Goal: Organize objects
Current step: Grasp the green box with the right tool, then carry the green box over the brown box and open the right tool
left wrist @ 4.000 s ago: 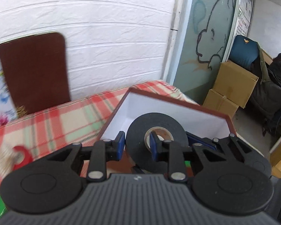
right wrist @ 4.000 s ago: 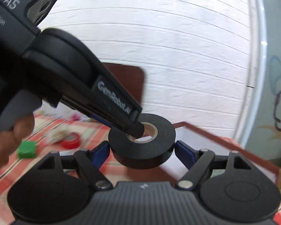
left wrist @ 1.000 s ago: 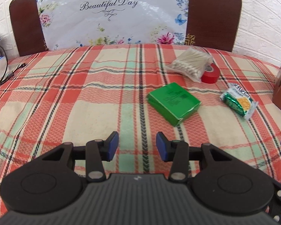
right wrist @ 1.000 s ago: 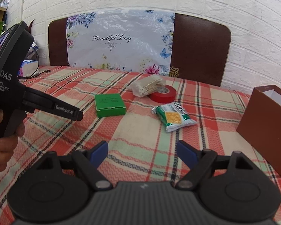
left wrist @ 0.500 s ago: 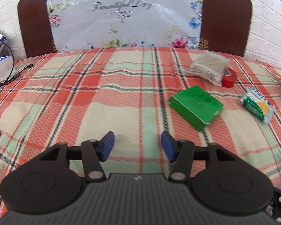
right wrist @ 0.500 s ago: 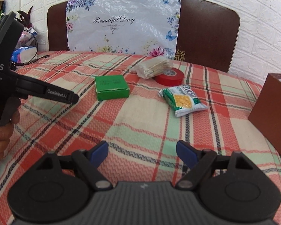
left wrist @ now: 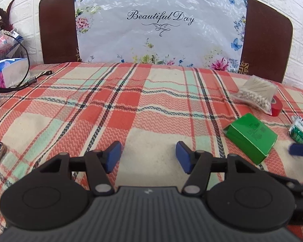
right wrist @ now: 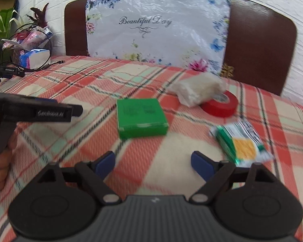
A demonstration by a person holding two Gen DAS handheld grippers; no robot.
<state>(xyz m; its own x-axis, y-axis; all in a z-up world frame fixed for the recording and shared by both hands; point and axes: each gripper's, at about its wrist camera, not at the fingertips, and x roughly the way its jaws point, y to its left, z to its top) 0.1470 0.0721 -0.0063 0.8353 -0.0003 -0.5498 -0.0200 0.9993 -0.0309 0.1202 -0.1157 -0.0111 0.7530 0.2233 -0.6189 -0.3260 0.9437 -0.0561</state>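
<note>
Right wrist view is showing the right gripper (right wrist: 152, 162), fingers widening and empty, nearing the flat green cardboard box (right wrist: 140, 118) on the plaid-clothed table (right wrist: 74, 137), while the left gripper (left wrist: 148, 155), also empty and opening, is waiting; next comes straddling the box

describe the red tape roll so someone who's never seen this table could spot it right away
Start at the dark brown headboard behind the plaid cloth and look just in front of its right part. There a clear bag of cotton swabs lies partly on top of the red tape roll. It is the only round, ring-shaped thing; the green box and the green snack packet nearby are flat.
</note>
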